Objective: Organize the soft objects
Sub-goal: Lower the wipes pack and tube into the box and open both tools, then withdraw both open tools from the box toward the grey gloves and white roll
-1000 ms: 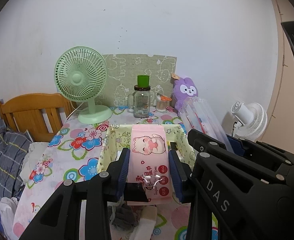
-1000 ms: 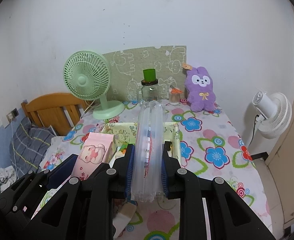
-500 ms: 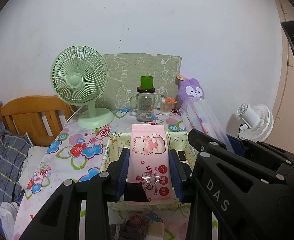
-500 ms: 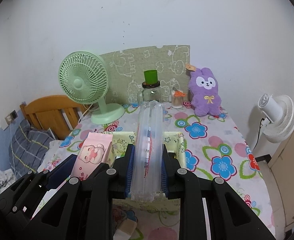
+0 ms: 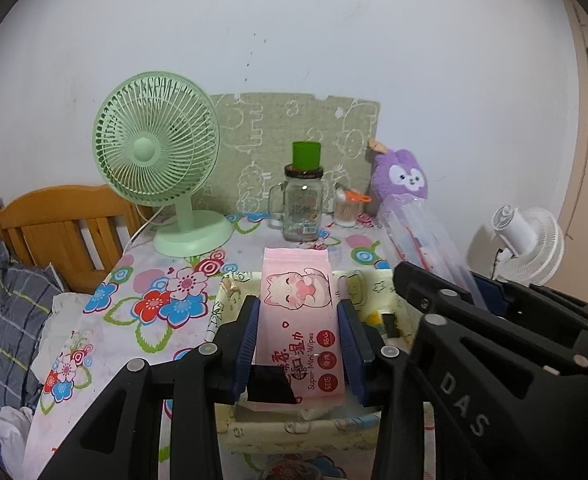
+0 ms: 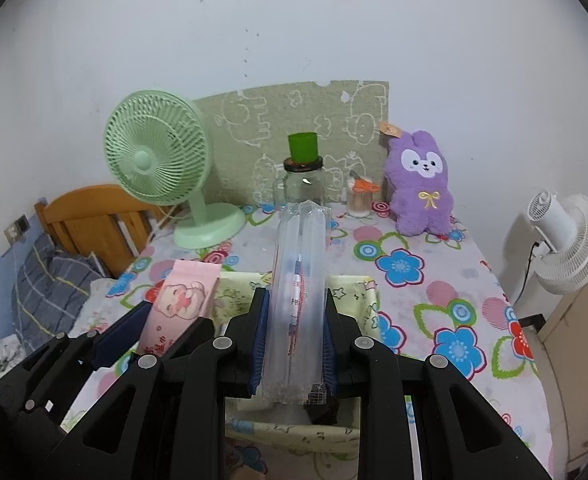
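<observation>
My left gripper (image 5: 298,320) is shut on a pink pack of wet wipes (image 5: 296,308) with a cat print and holds it over the pale yellow fabric basket (image 5: 294,432). My right gripper (image 6: 296,312) is shut on a clear air-cushion packet (image 6: 299,280) and holds it over the same basket (image 6: 357,292). The wipes pack also shows at the left in the right wrist view (image 6: 178,300). The clear packet shows at the right in the left wrist view (image 5: 421,240). A purple plush rabbit (image 6: 421,188) sits at the back right of the table.
A green desk fan (image 5: 162,164) stands at the back left. A glass jar with a green cup on it (image 5: 303,196) and a small toothpick jar (image 5: 345,208) stand by a felt mat at the wall. A white fan (image 6: 565,240) stands right of the table. A wooden bed frame (image 5: 62,224) lies left.
Both grippers have moved forward over the table with their loads, so the basket now lies under them. The items near the front edge have slid out of view.
</observation>
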The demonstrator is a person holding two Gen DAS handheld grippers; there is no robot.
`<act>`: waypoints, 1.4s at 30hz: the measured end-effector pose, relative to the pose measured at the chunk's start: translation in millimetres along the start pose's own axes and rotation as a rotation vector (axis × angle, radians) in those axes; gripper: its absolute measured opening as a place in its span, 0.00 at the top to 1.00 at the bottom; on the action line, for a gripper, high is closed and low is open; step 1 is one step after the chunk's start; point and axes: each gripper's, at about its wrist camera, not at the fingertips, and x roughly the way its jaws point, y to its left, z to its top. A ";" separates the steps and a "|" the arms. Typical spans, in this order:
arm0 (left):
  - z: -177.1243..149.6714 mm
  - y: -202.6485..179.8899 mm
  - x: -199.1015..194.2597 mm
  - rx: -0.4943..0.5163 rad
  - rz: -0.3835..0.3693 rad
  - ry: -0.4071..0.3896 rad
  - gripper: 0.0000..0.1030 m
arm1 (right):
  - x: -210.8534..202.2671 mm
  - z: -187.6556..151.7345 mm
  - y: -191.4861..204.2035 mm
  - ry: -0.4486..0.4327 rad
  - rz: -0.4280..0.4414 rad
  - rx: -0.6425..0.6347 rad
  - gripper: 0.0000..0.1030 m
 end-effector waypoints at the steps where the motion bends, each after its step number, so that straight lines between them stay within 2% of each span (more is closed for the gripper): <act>1: -0.9 1.1 3.1 -0.005 0.000 0.008 0.61 | 3.3 -0.7 0.0 0.006 0.002 0.001 0.74; 7: -5.1 7.8 25.0 -0.021 -0.003 0.065 0.61 | 20.7 -5.8 0.6 0.042 0.009 0.007 0.74; 9: -6.3 9.0 30.2 -0.017 -0.005 0.082 0.57 | 25.7 -8.2 1.7 0.056 0.009 0.003 0.74; 11: -8.2 10.3 34.1 -0.014 0.015 0.094 0.43 | 29.2 -10.2 2.9 0.065 0.016 -0.002 0.74; 14: -10.6 12.8 36.4 -0.012 0.031 0.106 0.38 | 34.5 -13.3 5.8 0.080 0.024 -0.008 0.74; 20: -16.3 17.7 37.8 -0.002 0.042 0.129 0.30 | 42.2 -19.5 10.5 0.105 0.050 -0.018 0.74; 24: -19.8 17.1 35.3 0.015 0.061 0.129 0.30 | 43.5 -23.5 11.4 0.113 0.059 -0.014 0.72; 27: -22.4 16.0 33.3 0.026 0.071 0.131 0.28 | 43.1 -25.1 11.5 0.118 0.048 -0.019 0.67; 29: -23.4 16.9 33.1 0.022 0.068 0.139 0.26 | 41.7 -26.4 11.6 0.116 0.034 -0.027 0.53; 31: -24.6 18.9 31.5 0.015 0.063 0.138 0.25 | 38.5 -27.2 11.3 0.105 0.015 -0.031 0.46; 42: -29.1 19.3 20.4 0.006 0.059 0.139 0.23 | 21.6 -32.8 6.0 0.094 0.018 -0.025 0.35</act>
